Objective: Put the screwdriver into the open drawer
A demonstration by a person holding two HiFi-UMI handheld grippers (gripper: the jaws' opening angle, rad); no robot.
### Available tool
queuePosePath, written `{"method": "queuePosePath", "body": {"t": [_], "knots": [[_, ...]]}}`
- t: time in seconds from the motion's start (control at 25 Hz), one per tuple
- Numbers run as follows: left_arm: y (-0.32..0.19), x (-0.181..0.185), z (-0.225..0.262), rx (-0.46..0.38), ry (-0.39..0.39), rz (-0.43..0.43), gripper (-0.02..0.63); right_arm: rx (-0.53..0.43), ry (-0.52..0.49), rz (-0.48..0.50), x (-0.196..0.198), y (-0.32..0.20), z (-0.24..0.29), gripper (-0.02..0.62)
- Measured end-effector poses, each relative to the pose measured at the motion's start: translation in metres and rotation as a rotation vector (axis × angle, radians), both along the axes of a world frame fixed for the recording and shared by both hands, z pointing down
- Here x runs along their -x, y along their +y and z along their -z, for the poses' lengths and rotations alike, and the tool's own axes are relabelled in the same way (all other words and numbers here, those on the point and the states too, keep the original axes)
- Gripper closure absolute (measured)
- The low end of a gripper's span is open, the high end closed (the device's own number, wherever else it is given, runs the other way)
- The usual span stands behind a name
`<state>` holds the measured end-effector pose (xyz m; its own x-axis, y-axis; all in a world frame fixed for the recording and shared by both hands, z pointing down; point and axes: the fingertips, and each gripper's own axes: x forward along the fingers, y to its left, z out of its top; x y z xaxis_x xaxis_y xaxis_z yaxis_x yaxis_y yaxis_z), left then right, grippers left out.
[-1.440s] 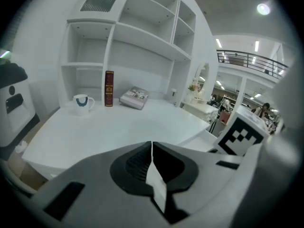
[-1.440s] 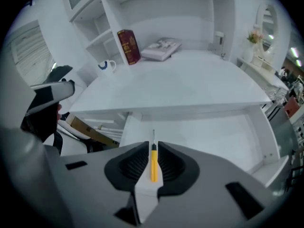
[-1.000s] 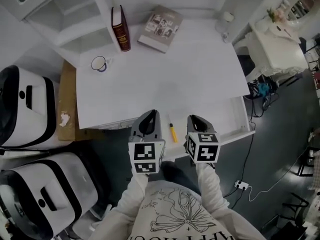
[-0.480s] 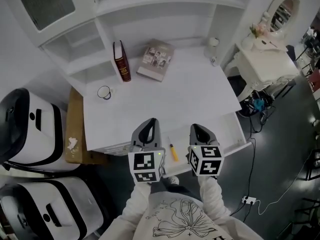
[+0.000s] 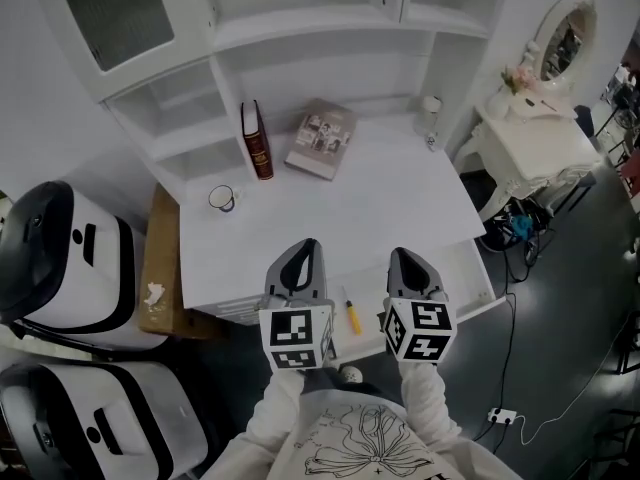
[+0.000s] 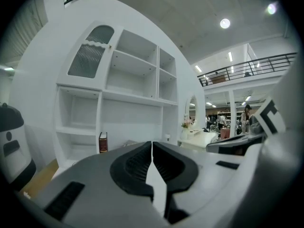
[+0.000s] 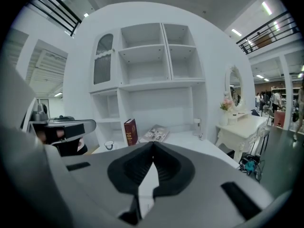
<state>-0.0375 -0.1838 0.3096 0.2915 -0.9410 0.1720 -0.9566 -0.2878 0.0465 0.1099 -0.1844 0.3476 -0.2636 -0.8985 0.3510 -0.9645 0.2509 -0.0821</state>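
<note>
- Lying in the open drawer (image 5: 468, 273), lower centre of the head view, the screwdriver (image 5: 352, 316) rests between the grippers, touched by neither.
- On the left gripper (image 5: 303, 248) and right gripper (image 5: 405, 256), fingers are pressed together, empty (the right pair just closed).
- Both have risen since a second ago, so the placing looks done.

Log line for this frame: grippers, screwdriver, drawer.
left gripper: shut, empty | right gripper: shut, empty | screwdriver: lying in drawer, between the two grippers in head view | drawer: open
</note>
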Motion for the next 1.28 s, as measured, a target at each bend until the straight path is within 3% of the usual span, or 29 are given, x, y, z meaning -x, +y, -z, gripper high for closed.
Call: {"method": "queuePosePath", "body": {"t": [0.52, 1.28], "knots": [[0.0038, 0.0076, 0.0046, -0.01, 0.003, 0.027, 0.595, -0.053, -0.014, 0.012, 0.0067, -0.0029, 0.011, 0.592], [0.0021, 0.0065, -0.002, 0.006, 0.008, 0.027, 0.595, -0.037, -0.017, 0.014, 0.0053, -0.0062, 0.0034, 0.592]]}}
